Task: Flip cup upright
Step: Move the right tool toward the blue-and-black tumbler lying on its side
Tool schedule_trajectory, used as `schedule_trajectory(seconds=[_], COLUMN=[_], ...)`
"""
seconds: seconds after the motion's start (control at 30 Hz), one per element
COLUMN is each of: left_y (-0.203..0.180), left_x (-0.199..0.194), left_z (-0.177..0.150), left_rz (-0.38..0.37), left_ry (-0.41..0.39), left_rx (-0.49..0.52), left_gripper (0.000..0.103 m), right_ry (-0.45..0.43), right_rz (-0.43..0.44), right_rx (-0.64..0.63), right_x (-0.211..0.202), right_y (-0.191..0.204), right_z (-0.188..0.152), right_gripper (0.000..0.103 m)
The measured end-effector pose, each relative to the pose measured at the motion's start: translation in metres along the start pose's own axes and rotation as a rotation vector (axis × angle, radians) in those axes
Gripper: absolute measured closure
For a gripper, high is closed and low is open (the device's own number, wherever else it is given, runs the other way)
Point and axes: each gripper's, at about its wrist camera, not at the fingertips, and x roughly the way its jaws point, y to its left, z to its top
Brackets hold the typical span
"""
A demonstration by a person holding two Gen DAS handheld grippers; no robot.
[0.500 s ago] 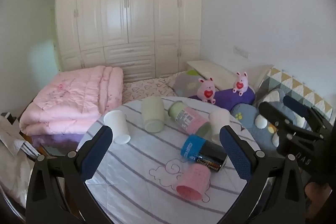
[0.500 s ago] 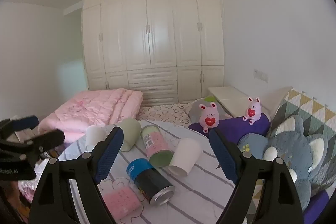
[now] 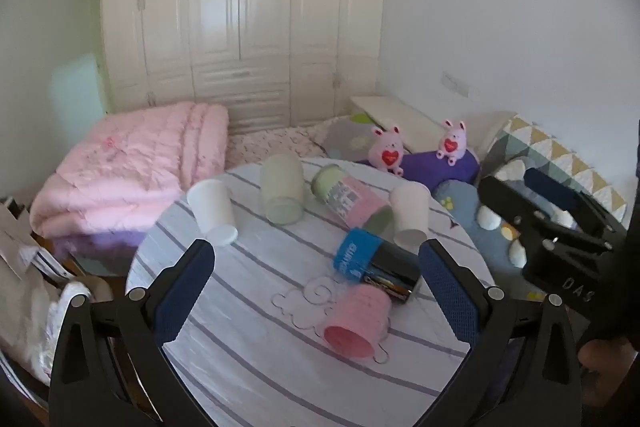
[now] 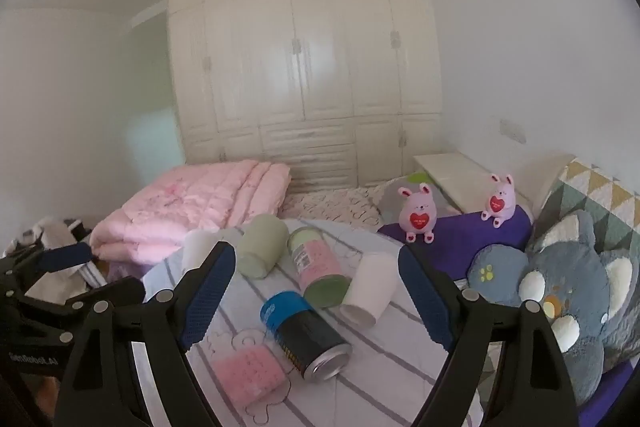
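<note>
"DAS" on right tongs (image 3: 560, 223) body.

Both wrist views overlook table (image 3: 256, 367).

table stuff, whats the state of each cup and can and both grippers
pink cup: on its side, mouth toward the camera
left white cup: on its side
green cup: on its side
right white cup: on its side
blue and black can: on its side
pink and green canister: on its side
left gripper: open, holding nothing
right gripper: open, holding nothing
</note>
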Motion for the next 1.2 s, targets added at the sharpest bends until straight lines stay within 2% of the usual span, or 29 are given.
schedule_trajectory(seconds=[0.2,0.33,0.73,1.2], left_y=[0.004,0.002,0.006,0.009], left_x=[-0.001,0.000,0.009,0.017], left_z=[0.000,-0.001,-0.007,-0.011], left_rz=[-0.037,-0.043,-0.041,-0.033], left_ry=[0.029,0.029,0.060,0.073], left_rx=[-0.050,-0.054,-0.056,-0.040], left_gripper=[0.000,0.000,0.000,0.000], right_ry=[0.068,0.055,0.073,0.095], right_rz=[0.005,-0.003,-0.043,-0.044], right_rx=[0.028,0.056,-0.025,-0.054], right_x=[0.002,-0.001,0.007,0.014], right_y=[-0.009,-0.015,0.000,0.006], right_z=[-0.006,-0.006,-0.006,-0.008], right_gripper=[0.018,0.018,0.018,0.018])
